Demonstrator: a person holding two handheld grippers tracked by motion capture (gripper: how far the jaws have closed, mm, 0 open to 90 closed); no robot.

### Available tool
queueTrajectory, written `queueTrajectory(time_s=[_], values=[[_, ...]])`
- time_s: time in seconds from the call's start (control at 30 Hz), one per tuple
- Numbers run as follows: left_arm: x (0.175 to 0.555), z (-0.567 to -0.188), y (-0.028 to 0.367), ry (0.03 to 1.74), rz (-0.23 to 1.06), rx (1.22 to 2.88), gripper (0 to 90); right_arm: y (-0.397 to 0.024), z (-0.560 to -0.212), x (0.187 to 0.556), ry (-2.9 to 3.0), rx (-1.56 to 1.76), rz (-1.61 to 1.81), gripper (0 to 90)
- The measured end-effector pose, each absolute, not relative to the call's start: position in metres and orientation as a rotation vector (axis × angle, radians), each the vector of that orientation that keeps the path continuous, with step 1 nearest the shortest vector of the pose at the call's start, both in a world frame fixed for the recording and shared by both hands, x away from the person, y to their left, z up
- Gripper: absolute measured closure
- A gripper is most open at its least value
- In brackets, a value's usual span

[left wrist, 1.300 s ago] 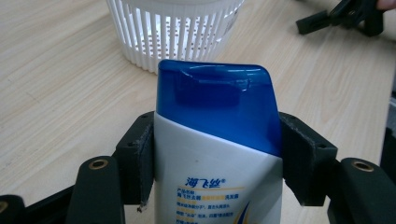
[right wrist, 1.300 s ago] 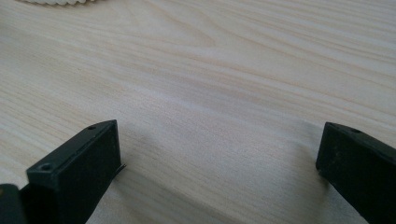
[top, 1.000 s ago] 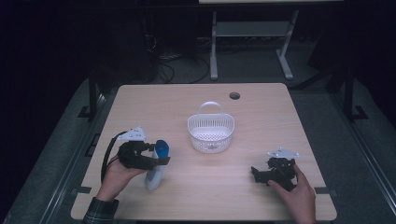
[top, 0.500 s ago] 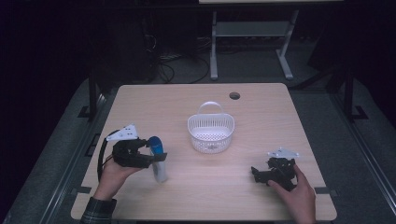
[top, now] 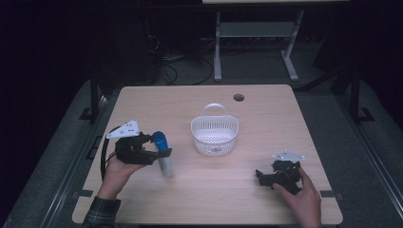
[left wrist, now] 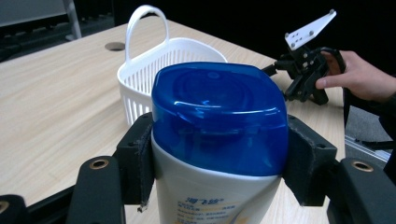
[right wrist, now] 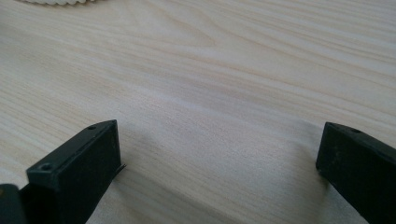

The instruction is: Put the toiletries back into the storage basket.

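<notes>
The left gripper pinches a white bottle with a blue cap just under the cap, jaws pressed on both sides — so it stays upright over the desk, left of the white basket. The basket looks empty, likely waiting for the bottle. The right gripper rests on the desk — jaws spread, holding nothing.

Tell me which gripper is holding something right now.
The left gripper: its jaws are clamped on the white bottle, just under its blue cap. The right gripper rests on the table, jaws apart with nothing between.
</notes>
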State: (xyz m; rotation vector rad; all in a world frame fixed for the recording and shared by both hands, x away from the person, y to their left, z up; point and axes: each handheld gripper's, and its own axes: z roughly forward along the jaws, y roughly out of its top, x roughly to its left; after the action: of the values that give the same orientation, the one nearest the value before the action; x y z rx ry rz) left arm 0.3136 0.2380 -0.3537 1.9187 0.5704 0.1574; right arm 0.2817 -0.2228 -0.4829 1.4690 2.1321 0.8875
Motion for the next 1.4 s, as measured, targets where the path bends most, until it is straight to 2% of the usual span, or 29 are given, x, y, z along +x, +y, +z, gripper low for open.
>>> queueTrajectory(time_s=[1.4], values=[[0.367,-0.302,0.179,0.448,0.199,1.867,35.8,-0.223,-0.483,0.282,2.131,1.47,0.888,0.0]])
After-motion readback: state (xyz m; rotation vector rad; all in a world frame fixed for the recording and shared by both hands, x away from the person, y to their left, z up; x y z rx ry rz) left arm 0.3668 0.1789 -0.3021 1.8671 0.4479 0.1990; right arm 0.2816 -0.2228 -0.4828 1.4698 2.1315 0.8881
